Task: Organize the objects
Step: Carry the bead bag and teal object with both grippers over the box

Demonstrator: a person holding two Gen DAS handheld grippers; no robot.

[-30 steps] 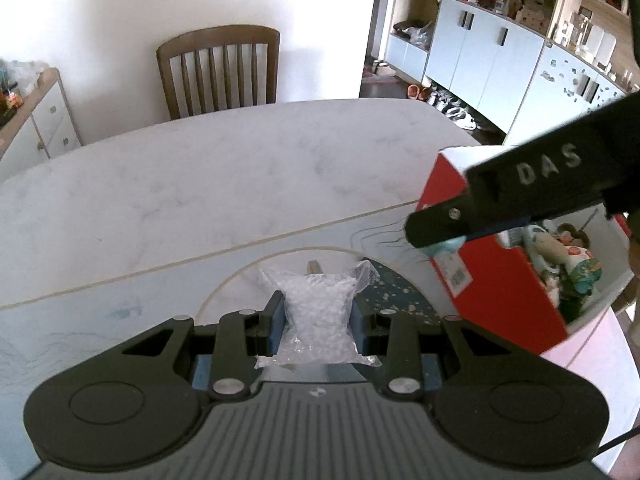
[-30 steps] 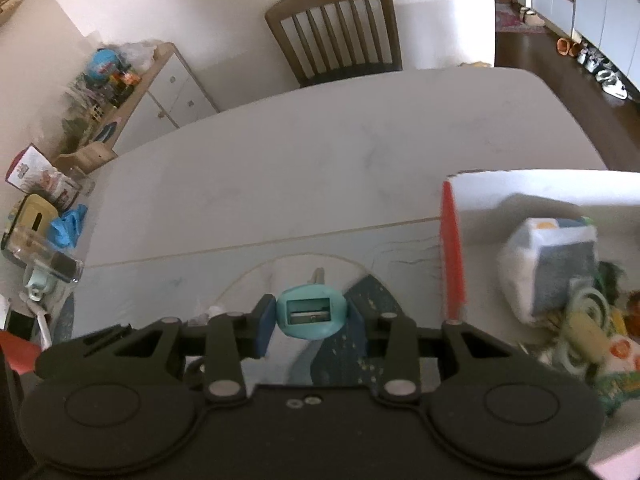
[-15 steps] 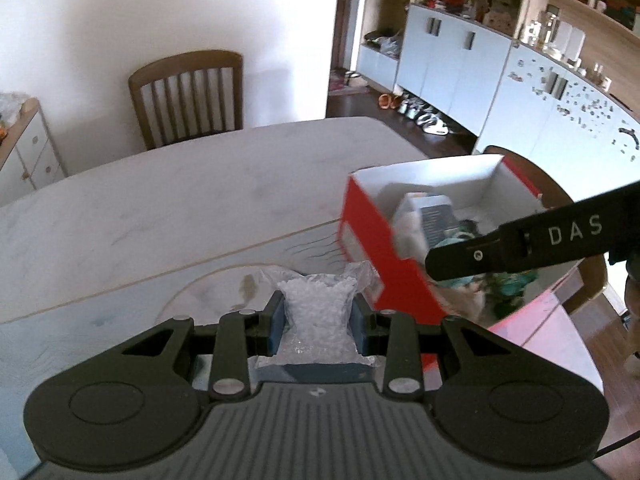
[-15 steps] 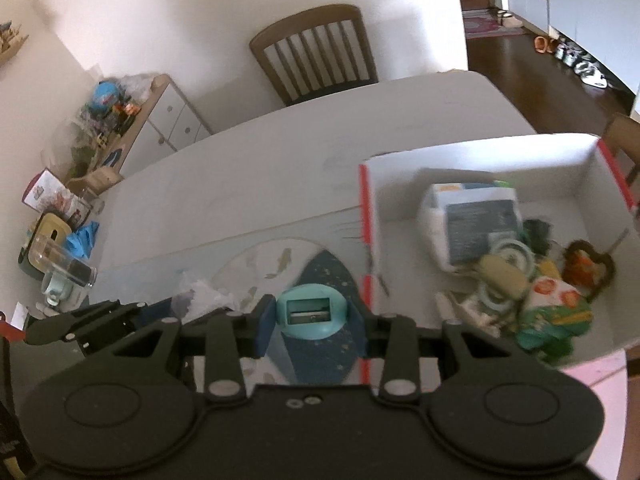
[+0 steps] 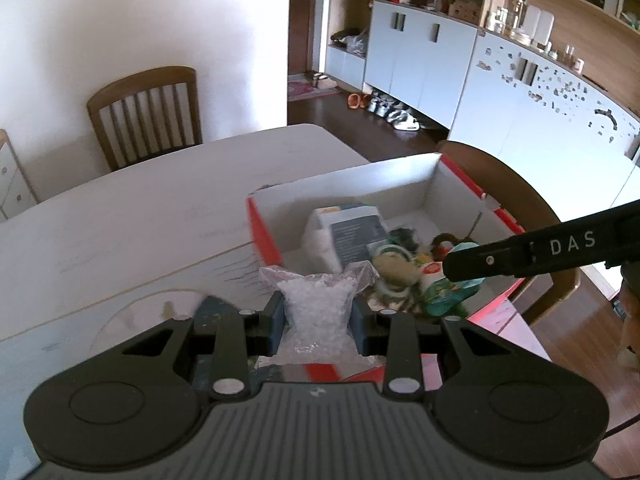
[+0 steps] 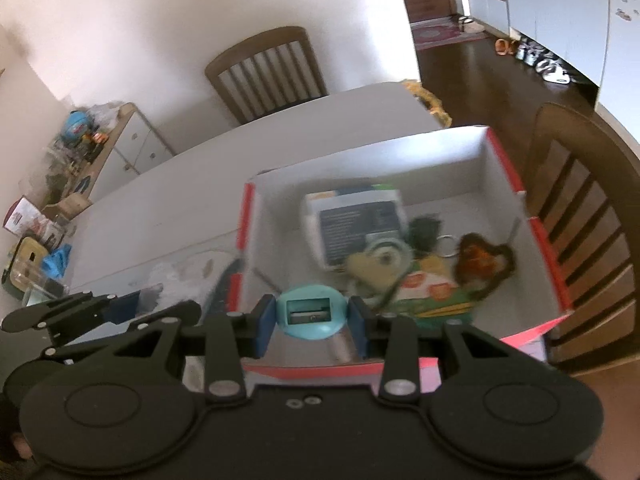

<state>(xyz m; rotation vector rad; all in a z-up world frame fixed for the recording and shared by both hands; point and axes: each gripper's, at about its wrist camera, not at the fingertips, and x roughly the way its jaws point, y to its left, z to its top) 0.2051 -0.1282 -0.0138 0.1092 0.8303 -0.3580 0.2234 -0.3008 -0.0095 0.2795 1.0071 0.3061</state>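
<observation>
So we're at the drop-off step: left gripper (image 5: 319, 330) clamped on the bag of white granules (image 5: 318, 312), right gripper (image 6: 312, 326) pinching the teal sharpener (image 6: 311, 317), both over the red box (image 6: 540, 240), next just let go inside.

Premises: a private home, dining and living area. A pale marbled tabletop (image 5: 132, 216) stands against a white wall with a slatted wooden chair (image 5: 146, 114) at 11 o'clock and a second wooden chair (image 6: 580, 216) at 3 o'clock. Dark wood flooring (image 5: 360, 136) runs toward an entrance door (image 5: 304, 16) at 12 o'clock — shoes (image 5: 384, 110) lie beside pale blue cabinets (image 5: 420, 56). Open shelving (image 5: 560, 4) above carries jars and household clutter. A low sideboard (image 6: 128, 148) at 10 o'clock holds toys.
</observation>
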